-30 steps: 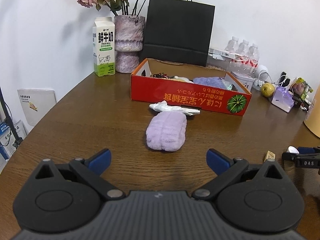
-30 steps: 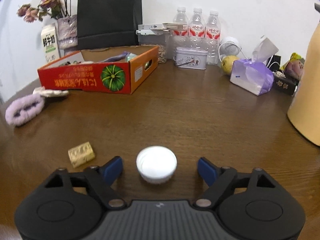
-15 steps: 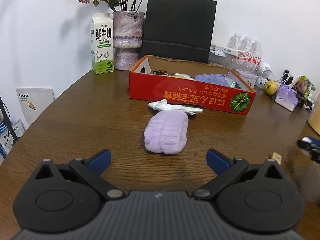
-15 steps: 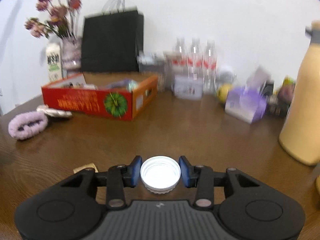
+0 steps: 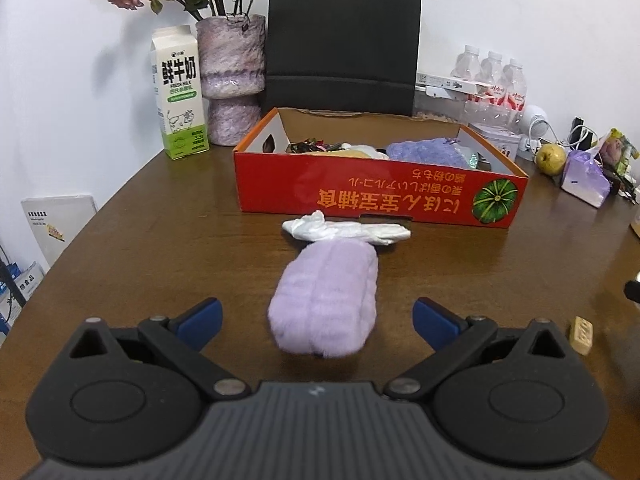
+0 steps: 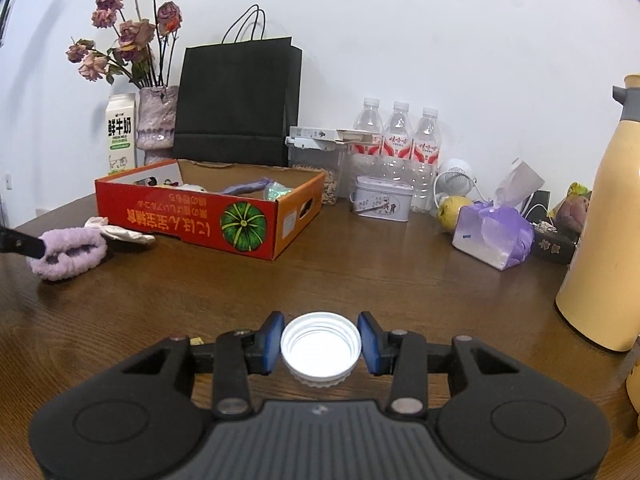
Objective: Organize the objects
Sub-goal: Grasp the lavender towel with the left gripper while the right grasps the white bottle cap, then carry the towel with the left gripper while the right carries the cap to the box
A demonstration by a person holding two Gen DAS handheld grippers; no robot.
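One white cap (image 6: 320, 350), one purple scrunchie (image 5: 326, 300), three bottles (image 6: 398, 136).

Brown wooden table (image 5: 160, 216) bears red box (image 5: 376, 196), purple scrunchie (image 5: 326, 300), milk carton (image 5: 179, 92).

The cardboard box (image 5: 376, 192) stands in the middle of the table (image 5: 160, 240), and just before its front wall lies a crumpled cloth (image 5: 344, 231), with the fluffy headband (image 5: 326, 302) touching it on the near side. Behind the box stand the paper bag (image 5: 344, 40) and, to its left, the vase (image 5: 232, 80) and the milk carton (image 5: 178, 94). To the right of the box are the water bottles (image 6: 398, 140), a tin (image 6: 382, 203) before them, and further right the tissue pack (image 6: 494, 236).
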